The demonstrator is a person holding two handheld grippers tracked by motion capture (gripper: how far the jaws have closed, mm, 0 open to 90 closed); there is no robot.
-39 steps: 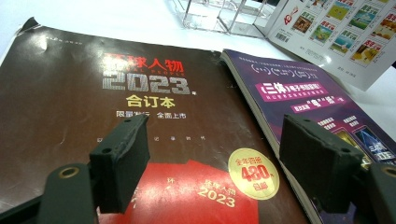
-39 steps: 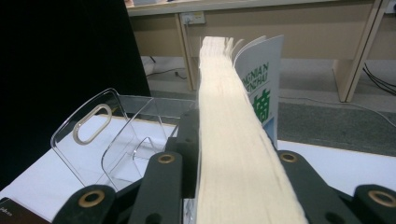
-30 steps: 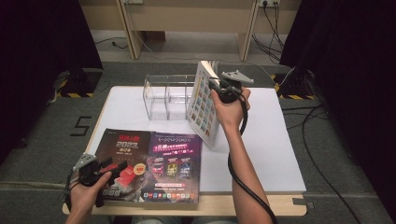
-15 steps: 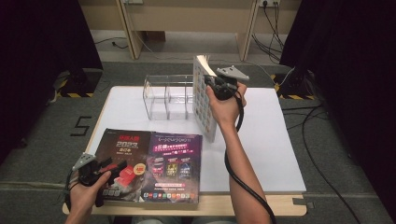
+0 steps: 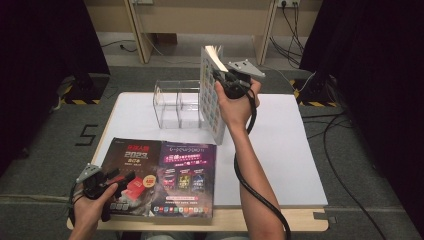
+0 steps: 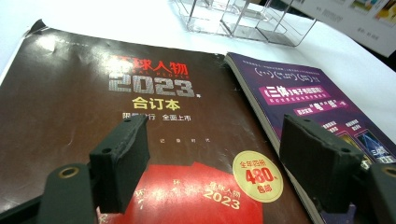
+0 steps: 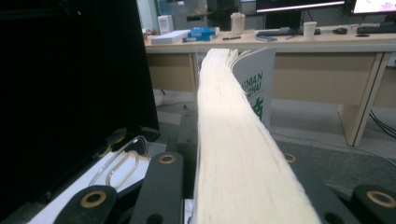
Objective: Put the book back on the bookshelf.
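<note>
we had the white book (image 5: 212, 95) clamped upright in our right gripper (image 5: 226, 82) beside the clear rack (image 5: 175, 102), not yet slotted; left gripper (image 5: 116, 177) jaws stood apart over the two flat books (image 5: 165, 175).

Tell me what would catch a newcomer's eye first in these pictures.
First, the thick white-covered magazine held upright above the white table in the right gripper, its cream page edges running between the jaws, beside the clear plastic divided rack. Next, the dark brown magazine with a red patch and "2023", flat at the table's near edge beside a purple-covered magazine. The left gripper hovers open over the brown one.
</note>
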